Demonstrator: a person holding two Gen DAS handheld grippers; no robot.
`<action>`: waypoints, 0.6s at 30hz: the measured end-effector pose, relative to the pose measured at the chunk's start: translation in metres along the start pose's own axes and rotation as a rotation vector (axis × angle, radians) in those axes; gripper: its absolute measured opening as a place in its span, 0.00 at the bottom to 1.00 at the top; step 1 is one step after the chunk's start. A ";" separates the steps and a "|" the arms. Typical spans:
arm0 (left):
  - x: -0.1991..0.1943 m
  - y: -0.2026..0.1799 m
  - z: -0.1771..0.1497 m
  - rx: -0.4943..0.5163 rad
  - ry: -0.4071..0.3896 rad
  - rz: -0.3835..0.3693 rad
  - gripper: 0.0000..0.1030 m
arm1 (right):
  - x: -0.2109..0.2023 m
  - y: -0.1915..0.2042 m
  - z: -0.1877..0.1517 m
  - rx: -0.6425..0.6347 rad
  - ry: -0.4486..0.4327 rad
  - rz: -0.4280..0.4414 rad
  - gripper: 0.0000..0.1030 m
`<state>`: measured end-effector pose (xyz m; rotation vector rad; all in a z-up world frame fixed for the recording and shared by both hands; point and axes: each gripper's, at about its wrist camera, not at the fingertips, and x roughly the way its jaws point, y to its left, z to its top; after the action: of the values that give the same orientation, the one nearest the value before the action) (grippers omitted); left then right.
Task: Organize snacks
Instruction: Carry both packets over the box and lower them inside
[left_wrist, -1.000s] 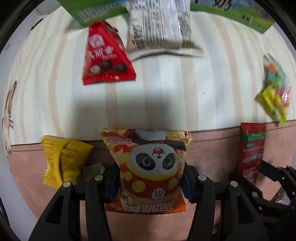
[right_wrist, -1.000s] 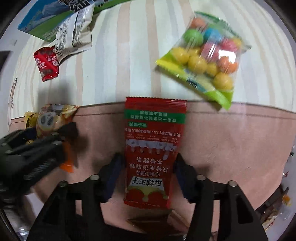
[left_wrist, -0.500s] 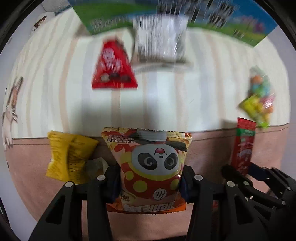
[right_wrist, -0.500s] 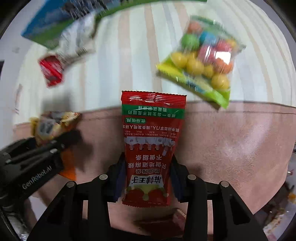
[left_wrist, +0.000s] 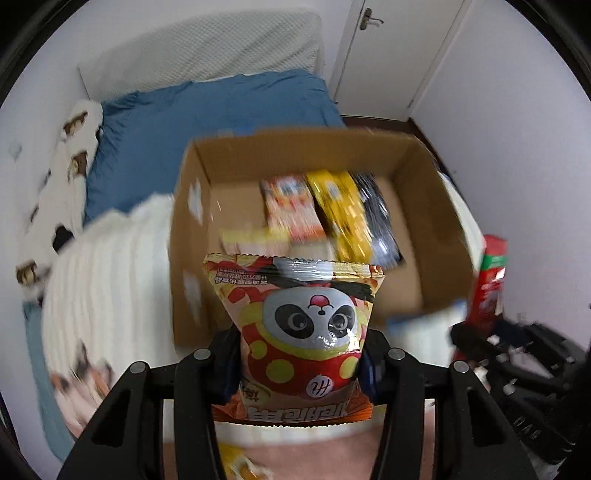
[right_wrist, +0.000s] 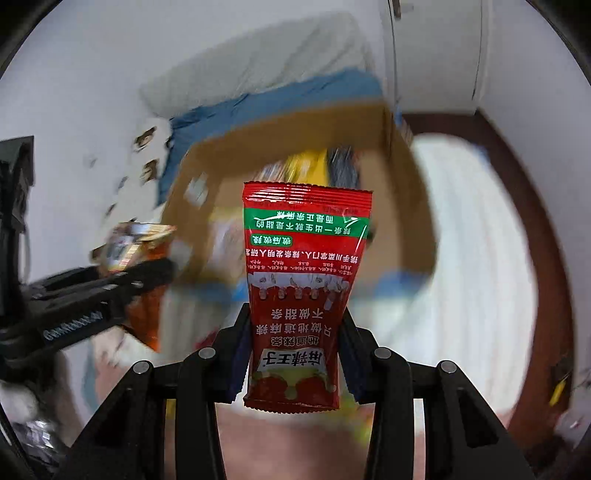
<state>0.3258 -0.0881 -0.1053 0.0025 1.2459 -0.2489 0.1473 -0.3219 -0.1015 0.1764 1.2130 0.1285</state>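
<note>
Upright panda snack bag and red sachet, before open cardboard box

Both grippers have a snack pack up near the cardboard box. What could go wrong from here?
1. The left gripper pinches the panda-print snack bag only near its bottom, so it may flop or slip.
2. The right gripper, holding the red sachet, is close beside it; they could collide over the open cardboard box.
3. Packets already inside might get crushed.

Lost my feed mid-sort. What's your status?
Left hand-held gripper shut on panda snack bag. Right hand-held gripper shut on red sachet. Cardboard box ahead, open, nothing blocking.
</note>
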 end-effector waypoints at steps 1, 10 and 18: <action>0.011 0.004 0.019 -0.006 0.013 0.008 0.46 | 0.008 -0.005 0.021 -0.004 0.006 -0.023 0.44; 0.119 0.031 0.110 -0.016 0.197 0.112 0.46 | 0.109 -0.023 0.135 -0.050 0.151 -0.196 0.44; 0.176 0.049 0.132 -0.055 0.321 0.105 0.47 | 0.188 -0.040 0.162 -0.053 0.243 -0.257 0.44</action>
<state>0.5105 -0.0909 -0.2346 0.0624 1.5669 -0.1253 0.3648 -0.3355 -0.2269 -0.0447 1.4614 -0.0441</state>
